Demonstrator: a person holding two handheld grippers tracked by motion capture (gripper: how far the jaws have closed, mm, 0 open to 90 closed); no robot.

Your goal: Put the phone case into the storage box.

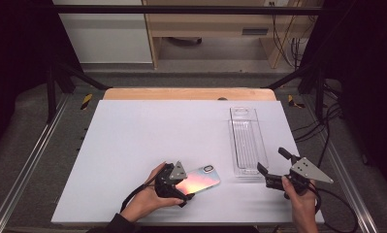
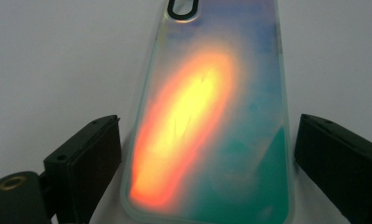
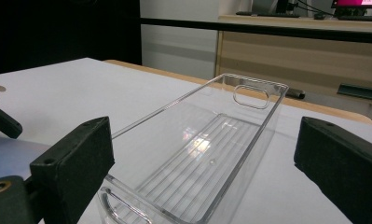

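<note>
The phone case (image 2: 211,121) lies flat on the white table (image 1: 133,141), glossy, iridescent orange fading to teal, oval camera cutout at the far end. The left gripper (image 2: 207,154) straddles its near end, jaws spread, not touching. The right gripper (image 3: 202,163), jaws wide apart, faces the clear ribbed plastic tray (image 3: 207,154) just beside. No lettering readable.

A white table (image 1: 147,145) carried two things lying flat on it: an iridescent phone case (image 1: 200,179) near its front edge at about six o'clock, and a clear plastic tray (image 1: 246,141) lengthwise toward three o'clock, well apart from the case.
</note>
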